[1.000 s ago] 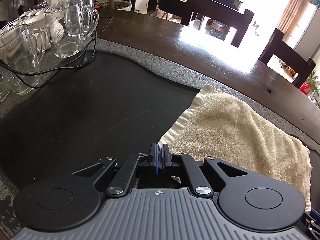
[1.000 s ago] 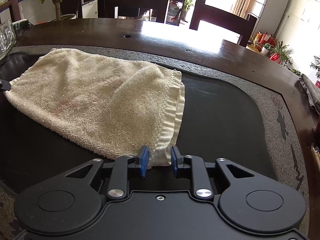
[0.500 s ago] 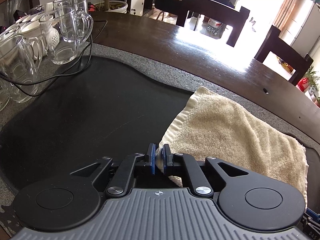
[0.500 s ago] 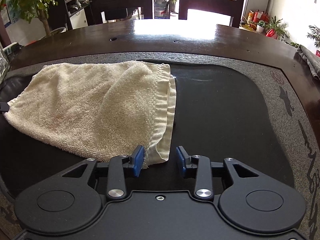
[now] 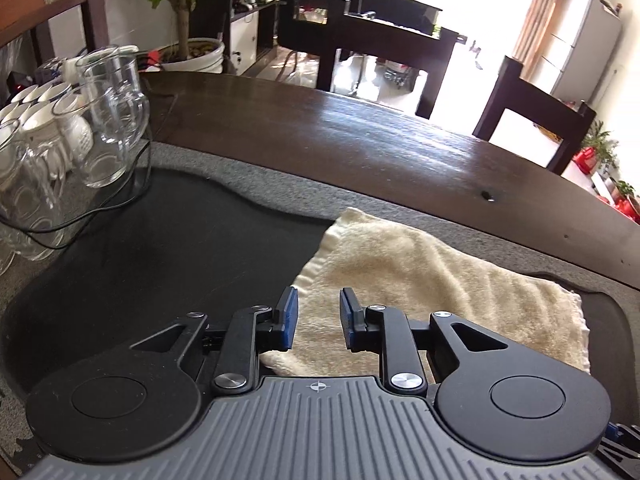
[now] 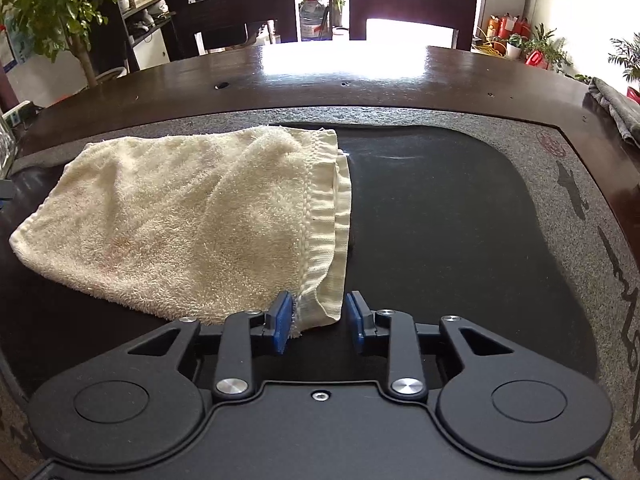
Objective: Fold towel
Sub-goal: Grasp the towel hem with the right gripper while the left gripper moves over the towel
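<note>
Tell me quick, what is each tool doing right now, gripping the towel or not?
Left tool: open, holding nothing, above a corner of the towel.
Right tool: open, holding nothing; the towel's ribbed corner lies between its fingers.

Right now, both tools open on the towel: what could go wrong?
1. The right tool straddles the towel corner; backing away could snag the hem and undo the fold.
2. The left tool hangs over the towel's other end; a leftward swing risks the cable and glass mugs.
</note>
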### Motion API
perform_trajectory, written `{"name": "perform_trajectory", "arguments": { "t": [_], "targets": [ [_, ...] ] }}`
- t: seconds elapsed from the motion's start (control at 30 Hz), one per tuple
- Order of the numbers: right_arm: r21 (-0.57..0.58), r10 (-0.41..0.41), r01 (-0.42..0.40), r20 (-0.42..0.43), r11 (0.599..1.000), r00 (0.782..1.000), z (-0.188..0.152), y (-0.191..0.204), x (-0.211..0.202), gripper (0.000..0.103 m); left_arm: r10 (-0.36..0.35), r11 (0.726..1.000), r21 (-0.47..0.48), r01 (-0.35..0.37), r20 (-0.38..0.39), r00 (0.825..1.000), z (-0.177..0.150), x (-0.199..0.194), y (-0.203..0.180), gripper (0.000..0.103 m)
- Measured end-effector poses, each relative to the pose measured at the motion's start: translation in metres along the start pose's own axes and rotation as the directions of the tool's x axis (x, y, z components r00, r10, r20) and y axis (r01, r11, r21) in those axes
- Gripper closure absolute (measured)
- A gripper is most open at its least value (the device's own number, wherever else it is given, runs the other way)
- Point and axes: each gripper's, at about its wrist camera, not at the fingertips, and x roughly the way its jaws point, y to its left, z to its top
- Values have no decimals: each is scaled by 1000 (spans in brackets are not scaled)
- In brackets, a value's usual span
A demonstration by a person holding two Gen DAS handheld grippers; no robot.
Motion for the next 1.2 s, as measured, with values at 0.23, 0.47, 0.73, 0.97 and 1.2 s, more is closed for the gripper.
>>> {"name": "perform_trajectory", "arguments": {
  "t": [0.23, 0.47, 0.73, 0.97, 1.2],
  "targets": [
    [-32, 6, -6, 20, 999, 1000, -1, 7, -1, 96, -83, 991, 106, 85, -18, 996, 7, -1, -45, 73],
    [-189, -29, 44, 85, 981, 996, -3, 22, -7, 97, -208, 956, 189, 225, -105, 972, 14, 5, -104, 69],
    [-379, -44, 108, 172, 919, 984, -10, 39, -13, 97, -287, 888, 294, 354, -247, 925, 5, 20, -179, 65],
    [-448, -18, 111, 206, 887, 978, -10, 42, -17, 97, -282, 852, 342, 396, -335, 899, 2, 35, -222, 62],
    [-552, 18, 138, 268, 822, 963, -13, 50, -22, 96, -220, 797, 460, 392, -384, 897, 2, 40, -256, 56]
  ]
}}
